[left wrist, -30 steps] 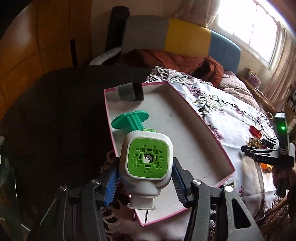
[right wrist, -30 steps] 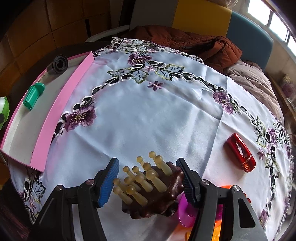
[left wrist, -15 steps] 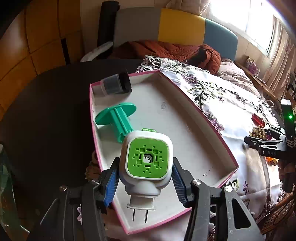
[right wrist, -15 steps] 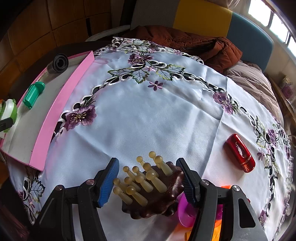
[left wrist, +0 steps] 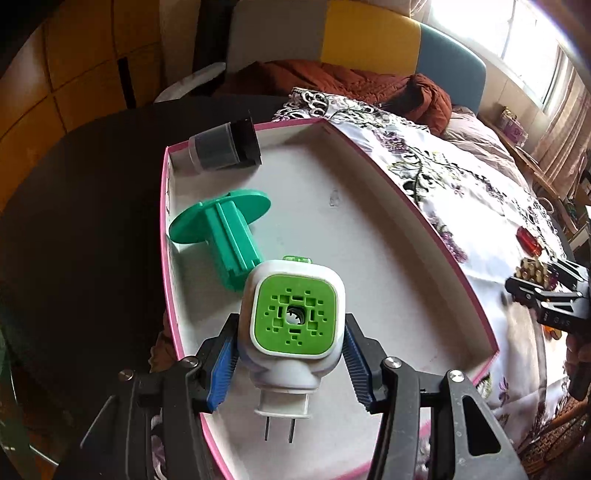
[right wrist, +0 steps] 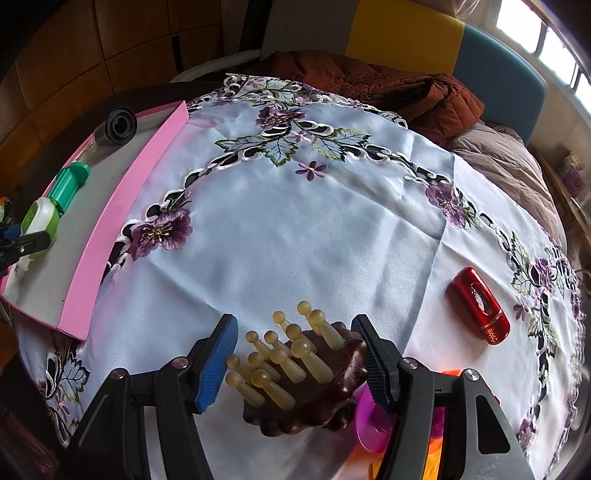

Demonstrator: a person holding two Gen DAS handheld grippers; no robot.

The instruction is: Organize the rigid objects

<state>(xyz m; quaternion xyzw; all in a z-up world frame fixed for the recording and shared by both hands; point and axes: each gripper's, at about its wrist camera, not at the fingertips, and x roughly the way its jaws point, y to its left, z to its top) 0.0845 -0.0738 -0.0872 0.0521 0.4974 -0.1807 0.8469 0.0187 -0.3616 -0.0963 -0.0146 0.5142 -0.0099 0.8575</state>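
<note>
Glossy white-and-green plastic plug-in device [left wrist: 293,325]; matt pink-edged cardboard tray [left wrist: 369,236]; satiny embroidered white tablecloth [right wrist: 295,229]; glossy red plastic case [right wrist: 478,305].

Window [left wrist: 524,33] glare upper right; fisheye edges dark.

Left wrist view: the camera sat just behind the left gripper [left wrist: 291,363] and looked steeply down and forward, at close range, into the shallow pink-rimmed cardboard tray [left wrist: 436,236] at the edge of the worktop; the right gripper [left wrist: 535,284] appeared small at the far right.

Right wrist view: the camera sat just behind the right gripper [right wrist: 295,365] and looked down across the white floral-embroidered tablecloth [right wrist: 295,221], with the tray [right wrist: 122,206] farther off at the left.

Shared field: both views took in the tray, the tablecloth, the green plastic spool [left wrist: 225,229] [right wrist: 68,182] and the dark grey cylinder [left wrist: 221,147] [right wrist: 116,127].
</note>
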